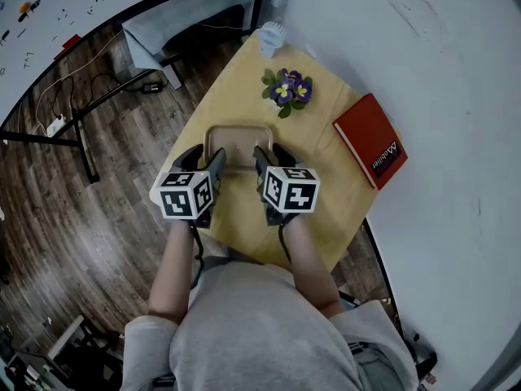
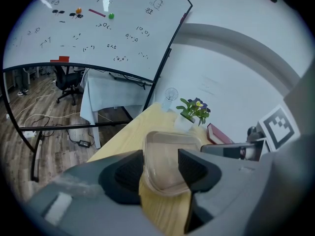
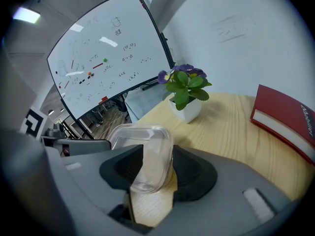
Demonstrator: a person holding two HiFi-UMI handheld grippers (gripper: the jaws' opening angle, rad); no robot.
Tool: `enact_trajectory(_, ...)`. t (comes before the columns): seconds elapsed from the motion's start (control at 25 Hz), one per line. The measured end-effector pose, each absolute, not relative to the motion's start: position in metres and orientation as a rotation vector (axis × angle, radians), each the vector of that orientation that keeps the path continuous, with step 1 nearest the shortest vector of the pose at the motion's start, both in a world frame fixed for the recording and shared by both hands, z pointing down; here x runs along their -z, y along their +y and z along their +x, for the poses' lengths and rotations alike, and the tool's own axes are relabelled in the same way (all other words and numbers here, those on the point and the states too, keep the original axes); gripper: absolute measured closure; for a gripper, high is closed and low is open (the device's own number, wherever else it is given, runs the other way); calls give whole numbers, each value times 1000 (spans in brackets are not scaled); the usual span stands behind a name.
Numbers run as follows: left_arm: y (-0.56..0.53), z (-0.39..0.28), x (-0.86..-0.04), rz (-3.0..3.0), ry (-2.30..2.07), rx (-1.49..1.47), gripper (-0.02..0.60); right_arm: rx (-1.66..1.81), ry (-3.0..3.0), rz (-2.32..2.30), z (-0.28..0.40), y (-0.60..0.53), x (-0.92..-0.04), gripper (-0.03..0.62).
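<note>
**Clear plastic container pinched at both near corners**

Clear plastic, tinted by the yellow wood under it, makes up the shallow container (image 1: pixel 238 141) that lies in the middle of the counter (image 1: pixel 236 80). The left gripper (image 1: pixel 213 165) and the right gripper (image 1: pixel 262 165) meet it from the person's side, one at each near corner. In the head view the container's near edge is hidden behind the two marker cubes (image 1: pixel 184 194), and the person's hands are covered as well.

The left gripper view shows the left gripper (image 2: pixel 160 156) with its jaws closed on the rim of the container (image 2: pixel 170 146), the dark pads pressing on either side of it. The container's right part runs behind the right-hand jaw. The right gripper view shows the right gripper (image 3: pixel 158 156) with its jaws clamped on the other corner of the container (image 3: pixel 147 141), whose lower edge disappears between the pads.

Beyond the container stands a potted plant with purple flowers (image 1: pixel 286 90), well apart from it. A red book (image 1: pixel 370 139) lies near the counter's right edge and is cut off at the frame's side in the right gripper view (image 3: pixel 285 117). A small white round object (image 1: pixel 271 37) at the counter's far end is too small to identify. A whiteboard (image 2: pixel 98 28) stands behind, its marks unreadable.
</note>
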State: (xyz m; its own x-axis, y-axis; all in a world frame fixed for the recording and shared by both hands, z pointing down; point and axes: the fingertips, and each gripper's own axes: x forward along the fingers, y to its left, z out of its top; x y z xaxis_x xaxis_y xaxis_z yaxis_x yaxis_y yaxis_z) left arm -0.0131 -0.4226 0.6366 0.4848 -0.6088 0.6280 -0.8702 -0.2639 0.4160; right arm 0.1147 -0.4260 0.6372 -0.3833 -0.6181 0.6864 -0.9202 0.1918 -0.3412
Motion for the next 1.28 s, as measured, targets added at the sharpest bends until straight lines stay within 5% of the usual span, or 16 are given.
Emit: enact_trajectory(1.28,-409,-8,-549,2236,-1303,-390,359,-657,-2236,1639,116,-413,-539,424)
